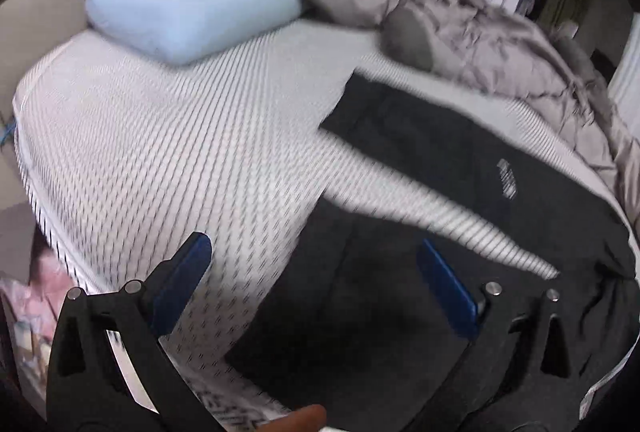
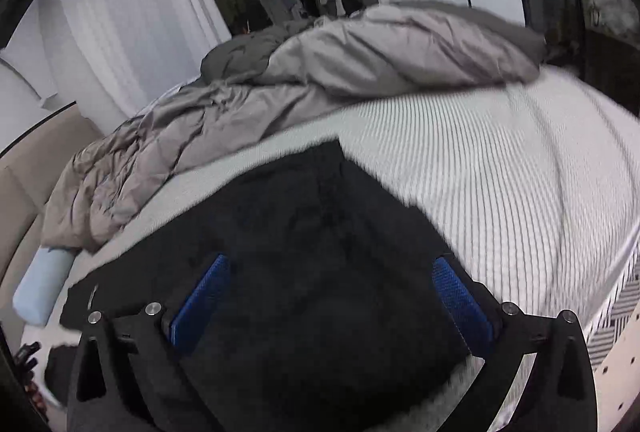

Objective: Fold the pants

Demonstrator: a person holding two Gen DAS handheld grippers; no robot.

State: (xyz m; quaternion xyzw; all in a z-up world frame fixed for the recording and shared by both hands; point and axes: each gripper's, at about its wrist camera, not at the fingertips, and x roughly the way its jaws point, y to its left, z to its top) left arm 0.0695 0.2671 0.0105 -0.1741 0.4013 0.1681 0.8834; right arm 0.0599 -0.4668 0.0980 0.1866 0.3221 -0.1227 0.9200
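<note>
Both grippers, left gripper [image 1: 314,280] and right gripper [image 2: 332,296], gape empty above black pants [image 1: 460,160] on mattress [image 1: 160,136]. Advice: grip matching edges, fold evenly.

Pants [image 1: 460,168] spread flat on the bed [image 1: 160,152], nearer its right side in the left wrist view, one leg stretched away toward the headboard end, the other nearer the bed's near edge. Pillow [image 1: 192,8] at the head of the bed, left of the pants and well apart from them. Crumpled duvet [image 1: 480,28] heaped along the far side, behind the pants, just beside the pillow. Curtains [image 2: 132,16] beyond the duvet. Left tongs [image 1: 316,264] and right tongs [image 2: 332,284] above the pants, jaws wide, nothing between.
</note>
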